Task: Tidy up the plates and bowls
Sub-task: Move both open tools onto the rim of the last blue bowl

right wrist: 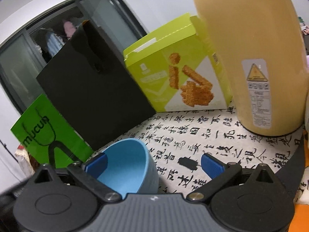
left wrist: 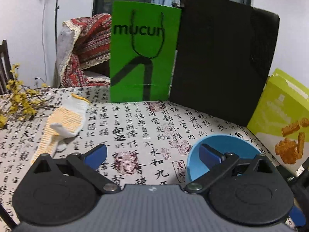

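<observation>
Left wrist view
- Left gripper [left wrist: 152, 155]: jaws spread wide, nothing between them; blue pads on both fingers.
- Blue bowl [left wrist: 222, 154]: upright on the calligraphy tablecloth [left wrist: 139, 127], at the right finger; that finger's pad shows against the bowl's inside, so it may sit just over the rim. Contact cannot be told.
- Surroundings: work glove [left wrist: 61, 125] lying flat to the left, yellow flower sprigs [left wrist: 17, 100] at far left, green bag [left wrist: 143, 52] and black bag [left wrist: 222, 58] standing at the back, lime snack box [left wrist: 280, 112] at right.

Right wrist view
- Right gripper [right wrist: 154, 164]: also wide apart, empty.
- Blue bowl [right wrist: 127, 164]: near the left finger, whose pad overlaps the bowl's inner wall; the view is tilted, so the bowl reads as leaning, which I take for camera angle.
- Beige jug [right wrist: 255, 58]: tall, at right, well apart from the bowl.
- Plates: none seen in either view.

Step in hand (judgement)
- Early: approach to the one bowl, no grasp made by either tool.

Next move (judgement)
- One finger inside the rim, one outside, then close on the wall; only one gripper should take it, the other must clear.
</observation>
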`<action>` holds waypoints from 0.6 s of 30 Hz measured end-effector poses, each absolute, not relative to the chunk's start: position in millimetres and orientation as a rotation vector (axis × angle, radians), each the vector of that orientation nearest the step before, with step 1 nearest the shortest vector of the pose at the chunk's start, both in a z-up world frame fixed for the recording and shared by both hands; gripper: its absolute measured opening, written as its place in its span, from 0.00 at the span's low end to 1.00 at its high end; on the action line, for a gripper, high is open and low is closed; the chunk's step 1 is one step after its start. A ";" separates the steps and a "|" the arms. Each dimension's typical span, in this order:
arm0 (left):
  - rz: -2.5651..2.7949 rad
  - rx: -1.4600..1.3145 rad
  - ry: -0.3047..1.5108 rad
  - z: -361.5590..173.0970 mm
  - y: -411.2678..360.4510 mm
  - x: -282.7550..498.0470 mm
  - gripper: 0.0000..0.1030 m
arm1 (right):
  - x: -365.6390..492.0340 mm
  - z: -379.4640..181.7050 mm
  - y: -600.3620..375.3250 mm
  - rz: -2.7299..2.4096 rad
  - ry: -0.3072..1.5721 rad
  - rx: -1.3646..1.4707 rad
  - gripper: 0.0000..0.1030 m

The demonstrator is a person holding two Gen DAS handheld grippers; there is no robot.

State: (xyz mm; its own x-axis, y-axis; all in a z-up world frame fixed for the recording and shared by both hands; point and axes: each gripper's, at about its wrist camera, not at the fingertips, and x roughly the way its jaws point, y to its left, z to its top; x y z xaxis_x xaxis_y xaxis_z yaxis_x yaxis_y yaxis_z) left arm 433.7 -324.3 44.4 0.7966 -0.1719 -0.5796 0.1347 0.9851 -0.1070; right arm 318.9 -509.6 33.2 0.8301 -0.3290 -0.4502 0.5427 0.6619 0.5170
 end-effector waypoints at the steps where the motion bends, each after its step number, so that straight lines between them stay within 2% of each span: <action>1: -0.176 -0.066 0.634 40.5 -325.4 435.3 1.00 | 318.0 33.5 -510.4 -0.508 0.326 0.690 1.00; 18: -0.266 -0.124 0.669 16.6 -326.5 440.6 1.00 | 329.1 25.9 -505.0 -0.546 0.369 0.667 1.00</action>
State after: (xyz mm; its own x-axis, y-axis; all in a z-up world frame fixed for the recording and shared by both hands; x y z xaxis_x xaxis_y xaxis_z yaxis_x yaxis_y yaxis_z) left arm 440.6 -326.5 16.6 0.7523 -0.2827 -0.5950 0.2034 0.9588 -0.1984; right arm 329.1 -505.0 25.9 0.7980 -0.3553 -0.4867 0.5840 0.6551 0.4793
